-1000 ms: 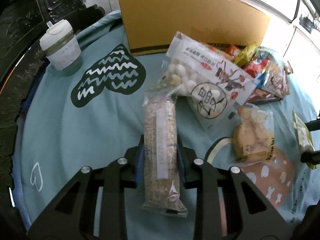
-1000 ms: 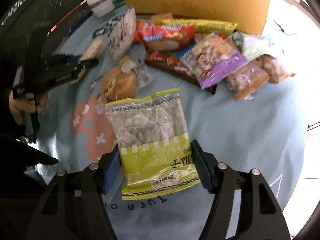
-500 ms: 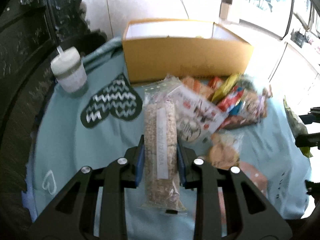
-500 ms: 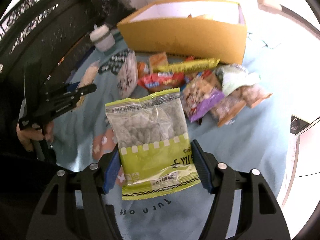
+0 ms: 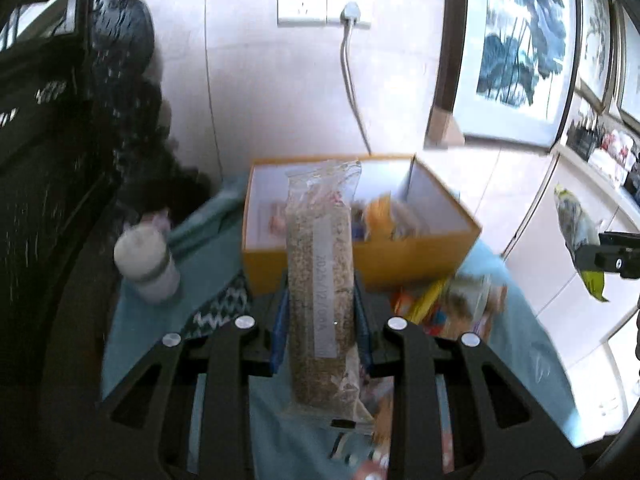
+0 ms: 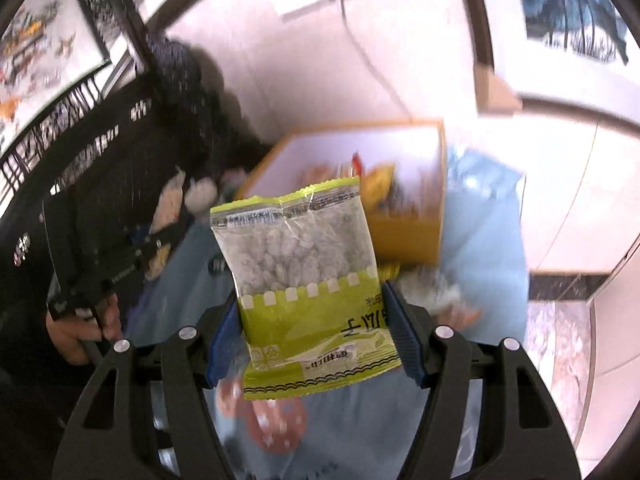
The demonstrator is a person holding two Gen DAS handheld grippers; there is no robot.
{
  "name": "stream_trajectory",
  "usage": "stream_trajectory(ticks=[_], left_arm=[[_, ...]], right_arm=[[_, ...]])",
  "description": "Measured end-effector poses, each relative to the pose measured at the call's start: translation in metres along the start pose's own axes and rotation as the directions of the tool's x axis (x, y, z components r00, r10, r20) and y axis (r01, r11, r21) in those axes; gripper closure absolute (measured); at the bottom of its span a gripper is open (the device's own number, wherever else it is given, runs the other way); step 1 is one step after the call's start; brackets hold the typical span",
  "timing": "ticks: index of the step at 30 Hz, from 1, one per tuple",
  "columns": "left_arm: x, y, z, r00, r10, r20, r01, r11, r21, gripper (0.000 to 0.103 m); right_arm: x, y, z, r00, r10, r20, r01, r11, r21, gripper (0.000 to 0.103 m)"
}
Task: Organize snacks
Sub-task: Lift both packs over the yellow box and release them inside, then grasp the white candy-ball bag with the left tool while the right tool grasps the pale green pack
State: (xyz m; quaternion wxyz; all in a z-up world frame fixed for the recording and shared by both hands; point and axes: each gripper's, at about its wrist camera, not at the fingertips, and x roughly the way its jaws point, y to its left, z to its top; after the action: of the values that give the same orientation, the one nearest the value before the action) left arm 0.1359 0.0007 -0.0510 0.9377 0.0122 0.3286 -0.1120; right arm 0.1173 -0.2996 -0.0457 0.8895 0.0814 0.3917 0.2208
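My left gripper (image 5: 320,328) is shut on a long clear bag of grain bars (image 5: 320,280) and holds it in the air, in front of the open yellow cardboard box (image 5: 400,256). My right gripper (image 6: 316,332) is shut on a green and clear snack packet (image 6: 304,264), also lifted, with the box (image 6: 404,240) behind it. The packet shows at the right edge of the left wrist view (image 5: 576,232). Several snack packs lie inside the box (image 5: 384,216).
A pile of loose snacks (image 5: 448,304) lies on the blue tablecloth (image 5: 520,344) in front of the box. A white lidded cup (image 5: 146,260) stands at the left. A wall with a socket and cable (image 5: 348,16) rises behind. Dark furniture (image 5: 48,160) stands at the left.
Both grippers have risen well above the table with their snacks and now look over the box's rim into it. The table and snack pile have dropped low in both views.
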Motion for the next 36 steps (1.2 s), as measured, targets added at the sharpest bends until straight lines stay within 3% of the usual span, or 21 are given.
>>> stream_trajectory(ticks=[7, 12, 17, 18, 19, 20, 21, 23, 29, 36], left_arm=[[0.004, -0.012, 0.071, 0.996, -0.022, 0.084, 0.02, 0.999, 0.025, 0.075], [0.023, -0.02, 0.118, 0.994, -0.029, 0.103, 0.025, 0.999, 0.043, 0.075], [0.06, -0.031, 0.15, 0.995, 0.021, 0.096, -0.031, 0.995, 0.095, 0.074], [0.07, -0.032, 0.154, 0.995, 0.048, 0.092, -0.058, 0.992, 0.108, 0.067], [0.081, -0.033, 0.157, 0.994, 0.075, 0.084, -0.084, 0.99, 0.117, 0.026], [0.097, -0.031, 0.157, 0.992, 0.113, 0.057, -0.119, 0.986, 0.113, 0.013], [0.108, -0.026, 0.153, 0.99, 0.134, 0.042, -0.137, 0.986, 0.098, 0.006], [0.127, -0.016, 0.14, 0.988, 0.153, -0.026, -0.149, 0.984, 0.097, 0.006], [0.135, 0.006, 0.071, 0.982, 0.142, -0.126, -0.134, 0.989, 0.064, 0.006], [0.13, 0.008, -0.034, 0.963, 0.081, -0.258, -0.093, 0.995, -0.035, 0.006]], right_arm=[[-0.021, 0.009, 0.083, 0.992, -0.032, 0.124, 0.039, 0.998, -0.055, 0.036], [-0.011, 0.007, 0.13, 0.988, -0.058, 0.143, 0.066, 0.996, -0.053, 0.036], [0.023, 0.009, 0.168, 0.986, -0.095, 0.134, 0.103, 0.993, -0.056, 0.035], [0.037, 0.009, 0.176, 0.986, -0.11, 0.122, 0.119, 0.991, -0.065, 0.034], [0.048, 0.007, 0.18, 0.987, -0.118, 0.107, 0.126, 0.99, -0.069, 0.028], [0.063, 0.004, 0.184, 0.987, -0.138, 0.077, 0.144, 0.987, -0.071, 0.022], [0.082, -0.001, 0.185, 0.981, -0.192, 0.038, 0.194, 0.978, -0.075, 0.022], [0.103, -0.011, 0.177, 0.969, -0.246, -0.021, 0.243, 0.967, -0.082, 0.022], [0.116, -0.04, 0.113, 0.963, -0.253, -0.091, 0.248, 0.967, -0.064, 0.022], [0.127, -0.063, 0.013, 0.931, -0.302, -0.206, 0.294, 0.953, -0.067, 0.022]])
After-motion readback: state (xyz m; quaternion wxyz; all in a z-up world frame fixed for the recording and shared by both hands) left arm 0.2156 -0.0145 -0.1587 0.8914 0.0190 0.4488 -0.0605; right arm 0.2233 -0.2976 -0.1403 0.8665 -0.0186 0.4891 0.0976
